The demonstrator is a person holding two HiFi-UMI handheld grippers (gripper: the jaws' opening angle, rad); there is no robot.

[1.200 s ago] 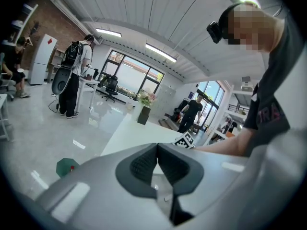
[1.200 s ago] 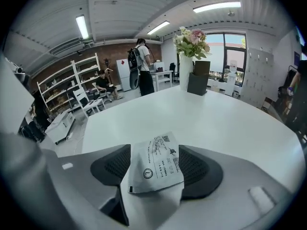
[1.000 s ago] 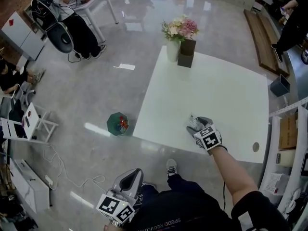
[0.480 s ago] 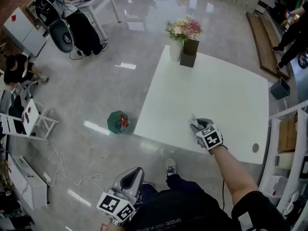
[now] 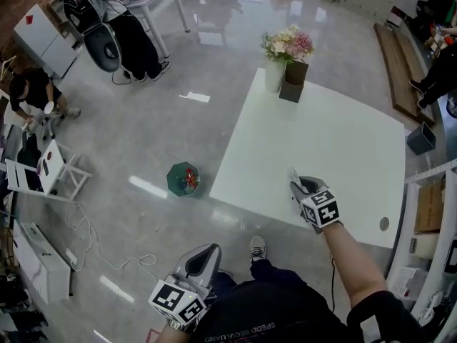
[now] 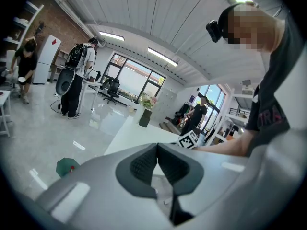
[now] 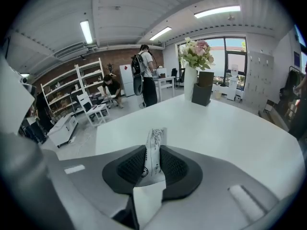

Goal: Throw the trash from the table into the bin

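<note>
Now that my right gripper's (image 5: 298, 186) fingers (image 7: 173, 166) have just been closing, they are pinching the white printed wrapper (image 7: 156, 140) upright between them, above the bench (image 5: 350, 138). My left gripper (image 6: 157, 150) is hanging with its fingers pressed together, empty. The green bin (image 5: 183, 179) is waiting on the floor, well left of the right fingers, so I am judging the carry comes next.

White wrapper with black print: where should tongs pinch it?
Pinch its two flat faces near the lower end, coming end-on from the near side. The white printed wrapper is thin and sticks up; the right tongs have just been closing on it that way.
</note>
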